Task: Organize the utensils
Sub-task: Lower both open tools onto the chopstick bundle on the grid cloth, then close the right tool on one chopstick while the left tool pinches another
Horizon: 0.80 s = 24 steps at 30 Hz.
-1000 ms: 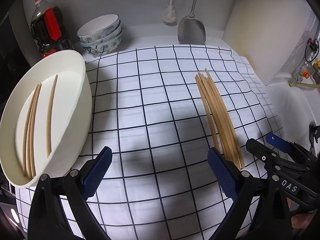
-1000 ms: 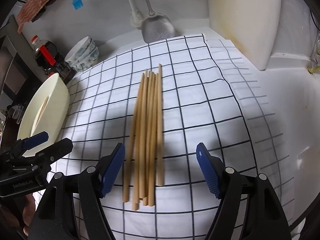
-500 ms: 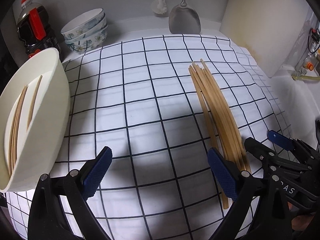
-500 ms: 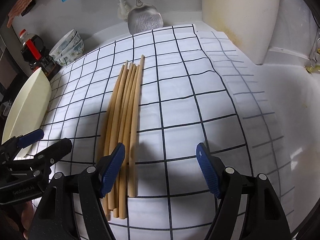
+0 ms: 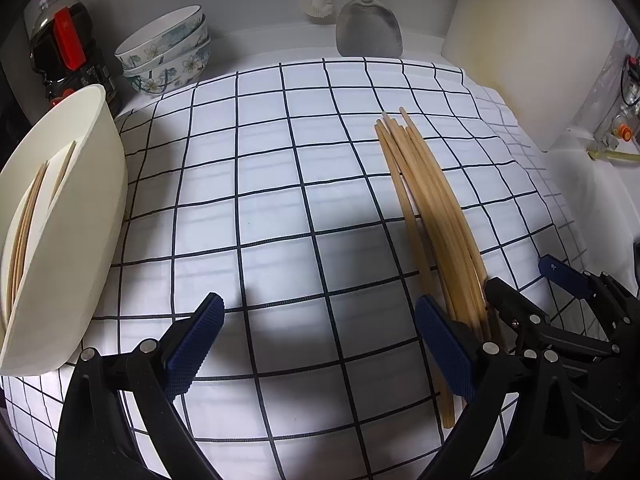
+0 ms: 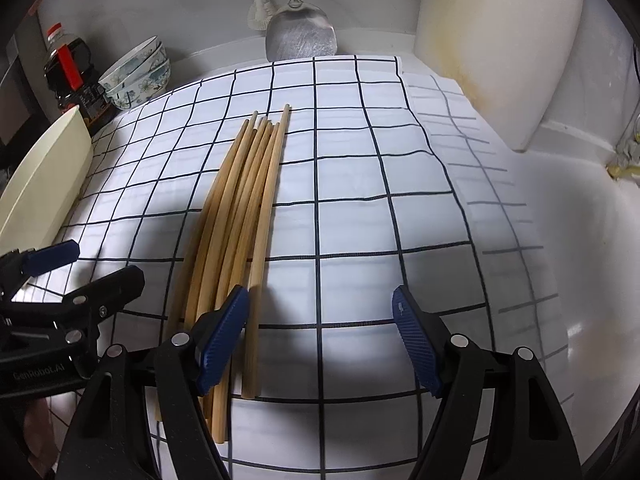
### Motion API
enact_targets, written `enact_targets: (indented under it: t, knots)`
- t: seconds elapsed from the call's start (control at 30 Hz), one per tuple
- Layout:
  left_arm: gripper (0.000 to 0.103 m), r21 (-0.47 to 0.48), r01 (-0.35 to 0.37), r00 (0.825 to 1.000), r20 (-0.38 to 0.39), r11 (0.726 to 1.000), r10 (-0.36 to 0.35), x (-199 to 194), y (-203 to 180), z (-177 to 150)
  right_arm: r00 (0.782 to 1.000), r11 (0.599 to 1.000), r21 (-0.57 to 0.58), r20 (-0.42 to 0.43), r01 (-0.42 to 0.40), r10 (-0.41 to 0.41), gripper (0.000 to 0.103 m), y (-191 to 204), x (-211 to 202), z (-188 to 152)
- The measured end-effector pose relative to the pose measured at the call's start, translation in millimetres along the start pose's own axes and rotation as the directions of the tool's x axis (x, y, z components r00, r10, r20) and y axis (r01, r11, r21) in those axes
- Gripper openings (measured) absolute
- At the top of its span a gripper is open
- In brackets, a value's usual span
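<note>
On the black body of the left gripper [image 6: 52, 276], as the right wrist camera sees it, small grey letters read "GenRobot.AI". The bottle [image 5: 66, 52] at the back left has a red cap and a red label, but its print is too small to read.

The wooden chopsticks [image 6: 244, 216] lie in a loose bundle on the white cloth with a black grid [image 5: 280, 200]. Their near ends are hidden behind the left finger of the right gripper [image 6: 320, 328], so the exact count is hard to tell. A few more chopsticks [image 5: 28, 208] lie inside the cream oval tray [image 5: 80, 240], which stands at the left edge of the cloth and is cut off by the frame.

Both claws are released. The right gripper has nothing between its blue pads; the bundle passes just outside its left pad. The left gripper also has only bare cloth between its pads, and the bundle is beside its right finger.

Behind the cloth stand stacked flowered bowls [image 5: 168, 52], a metal spatula [image 5: 368, 36], a white brush [image 5: 318, 0] and a pale cutting board [image 5: 532, 48] that leans on the wall.
</note>
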<state>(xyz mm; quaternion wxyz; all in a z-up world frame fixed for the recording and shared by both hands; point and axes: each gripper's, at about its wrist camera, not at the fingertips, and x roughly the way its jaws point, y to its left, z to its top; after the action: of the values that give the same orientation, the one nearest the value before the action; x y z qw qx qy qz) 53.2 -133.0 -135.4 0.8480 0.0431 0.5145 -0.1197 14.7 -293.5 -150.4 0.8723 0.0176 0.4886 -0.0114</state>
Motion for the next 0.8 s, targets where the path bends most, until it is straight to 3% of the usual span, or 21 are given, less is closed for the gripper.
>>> enact_targets:
  t: [0.2,0.47,0.8]
  knots:
    - [0.094,0.002,-0.003,1.000,-0.001,1.000,0.003,2,-1,1,0.999,0.998,-0.044,-0.006,0.042,-0.043,0.070,-1,3,0]
    - [0.094,0.009,-0.002,1.000,-0.002,1.000,0.002,9,-8,5,0.998,0.998,0.003,0.000,0.064,-0.064,0.070,-28,3,3]
    - [0.096,0.026,0.009,1.000,-0.012,1.000,-0.009,24,-25,10,0.999,0.999,0.006,0.004,0.047,-0.047,0.070,-37,2,3]
